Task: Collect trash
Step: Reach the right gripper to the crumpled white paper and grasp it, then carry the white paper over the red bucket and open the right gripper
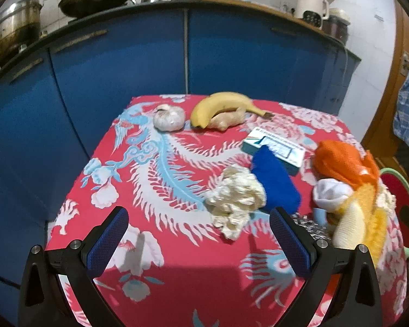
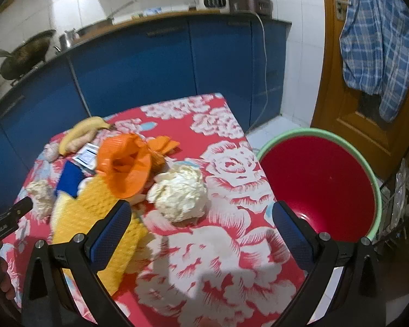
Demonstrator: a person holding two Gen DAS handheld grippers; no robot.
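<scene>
A crumpled white paper wad (image 1: 235, 200) lies on the red patterned tablecloth (image 1: 177, 272) just ahead of my open left gripper (image 1: 199, 231), slightly right of its centre line. A second crumpled wad (image 2: 178, 192) sits ahead of my open right gripper (image 2: 201, 224), a little left of centre. A red basin with a green rim (image 2: 324, 182) stands on the floor at the table's right side. An orange mesh bag (image 2: 128, 163) and a yellow knitted cloth (image 2: 101, 218) lie to the left of the right gripper. Nothing is between either pair of fingers.
On the table also lie a banana (image 1: 223, 105), a ginger piece (image 1: 227, 121), a garlic bulb (image 1: 169, 117), a small box (image 1: 275, 147) and a blue cloth (image 1: 275, 182). Blue cabinets (image 1: 122, 62) stand behind the table. A wooden door (image 2: 349, 103) with a checked shirt is at right.
</scene>
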